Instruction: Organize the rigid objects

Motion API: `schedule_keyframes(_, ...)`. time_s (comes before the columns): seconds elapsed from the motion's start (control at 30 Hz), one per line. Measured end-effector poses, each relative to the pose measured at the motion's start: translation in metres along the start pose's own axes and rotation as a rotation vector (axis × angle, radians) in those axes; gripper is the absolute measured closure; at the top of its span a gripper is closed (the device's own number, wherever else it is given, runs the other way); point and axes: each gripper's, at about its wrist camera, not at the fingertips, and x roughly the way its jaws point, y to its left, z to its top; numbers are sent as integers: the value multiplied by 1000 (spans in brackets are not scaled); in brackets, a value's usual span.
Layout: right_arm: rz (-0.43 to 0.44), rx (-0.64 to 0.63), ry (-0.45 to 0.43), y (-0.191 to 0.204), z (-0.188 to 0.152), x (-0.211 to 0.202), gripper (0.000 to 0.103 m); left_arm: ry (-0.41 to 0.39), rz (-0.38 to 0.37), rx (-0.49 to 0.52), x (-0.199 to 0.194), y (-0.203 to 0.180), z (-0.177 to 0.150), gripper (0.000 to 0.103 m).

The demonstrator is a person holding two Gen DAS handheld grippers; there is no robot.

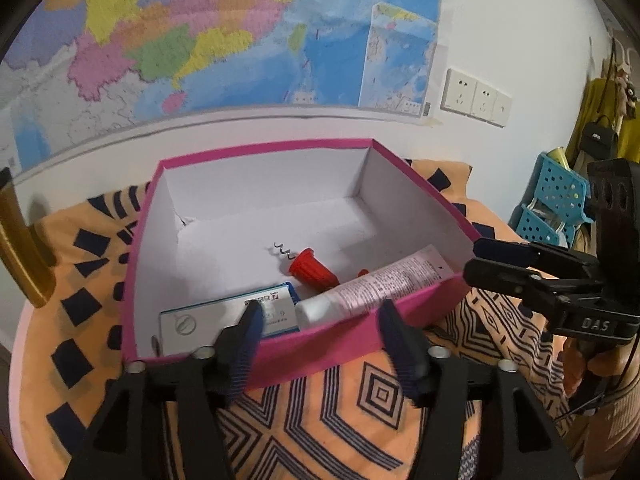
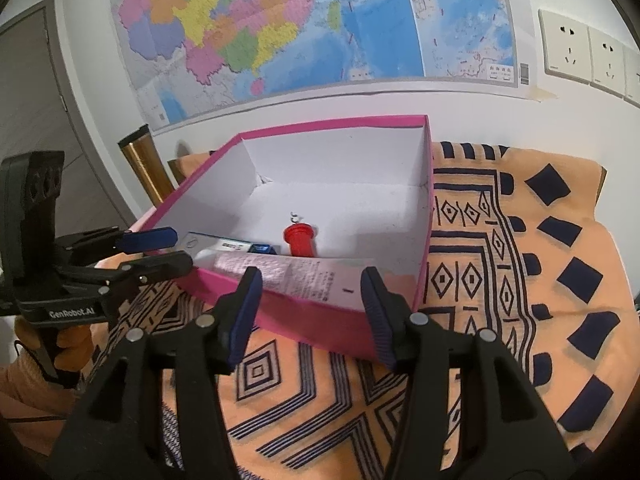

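**Box on the patterned cloth, both grippers empty**

Left wrist view: a pink box [image 1: 304, 344] with a white inside sits in the middle of the frame on an orange cloth [image 1: 320, 420] with dark blue patterns. Inside, along the near wall, lie a white-and-blue card pack [image 1: 200, 320] at lower left, a white tube [image 1: 372, 288] slanting up to the right, and a red-handled corkscrew [image 1: 312, 266] just behind them, its metal spiral pointing to the upper left. The left gripper [image 1: 320, 322] fills the bottom of the frame with its fingers [image 1: 248, 344] released, spread apart over the near wall of the box, nothing between them. The right gripper [image 1: 496, 264] enters from the right edge beside the box's right corner; its fingers stand apart, grasping nothing. A map [image 1: 224, 36] covers the wall behind, with sockets [image 1: 476, 98] to its right and a blue basket [image 1: 556, 200] at far right.

Right wrist view: the same box sits centre frame, with the tube lying along the near wall, the card pack to the left and the corkscrew upright-looking behind. The right gripper's fingers [image 2: 384, 320] are released, straddling the near wall with nothing gripped. The left gripper appears at the left edge, fingers parted. A gold cylinder [image 2: 146, 168] stands behind the box at left.
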Motion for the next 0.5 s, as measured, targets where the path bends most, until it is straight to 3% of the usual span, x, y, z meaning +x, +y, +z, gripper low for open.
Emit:
schedule_keyframes(0.07, 12, -14, -28, 7, -5, -8, 37, -48, 10, 1, -14, -2, -7, 15)
schedule_keyframes(0.17, 12, -45, -89, 23, -17, -23, 21, -97, 24, -2, -30, -4, -17, 0)
schedule_keyframes(0.3, -25, -64, -132, 41, -35, -29, 3, -106, 45, -29, -40, -2, -31, 0)
schedule_keyframes(0.5, -62, -43, -115, 55, -58, -19, 1, -57, 104, -77, -36, 1, -52, 0)
